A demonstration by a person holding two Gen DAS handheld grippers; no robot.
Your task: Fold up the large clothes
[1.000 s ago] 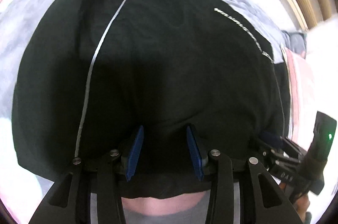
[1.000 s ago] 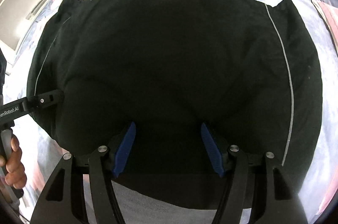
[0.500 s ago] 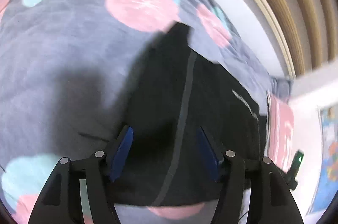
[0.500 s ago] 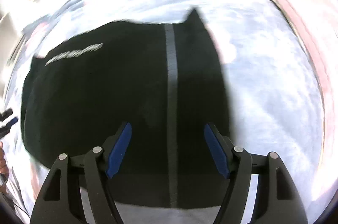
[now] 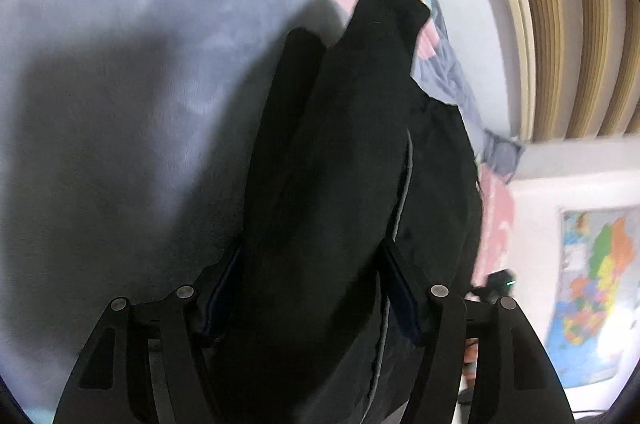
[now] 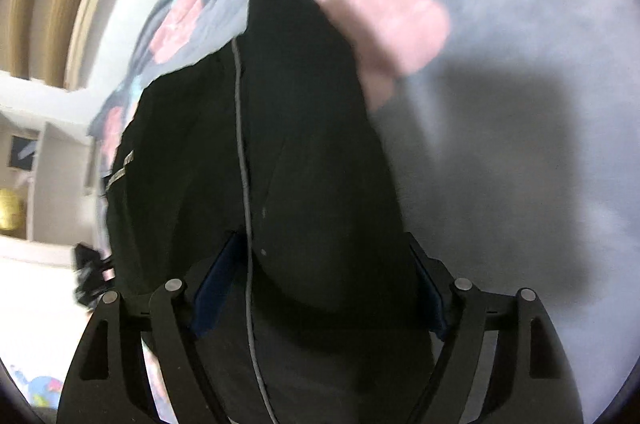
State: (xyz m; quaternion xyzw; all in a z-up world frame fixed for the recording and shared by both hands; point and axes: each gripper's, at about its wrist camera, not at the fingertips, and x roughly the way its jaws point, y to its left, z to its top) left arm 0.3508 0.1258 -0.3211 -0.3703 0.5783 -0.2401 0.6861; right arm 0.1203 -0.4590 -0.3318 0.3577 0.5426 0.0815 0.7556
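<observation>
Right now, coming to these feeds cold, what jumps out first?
A black garment fills the middle of both wrist views, running up between the fingers of the left gripper and the right gripper. Behind it lies a grey bedspread with pink blotches, and a colourful wall map shows at the left view's right edge.

Place: a home bedroom.
Bed: grey bedspread (image 5: 132, 127) with pink and teal blotches, filling most of both views.
Far edge: wooden slatted headboard (image 5: 560, 35) curving along the bed.
Right wall: coloured map (image 5: 592, 288) pinned up.
Left side: pale shelving (image 6: 44, 183) holding a yellow object (image 6: 10, 214).
</observation>
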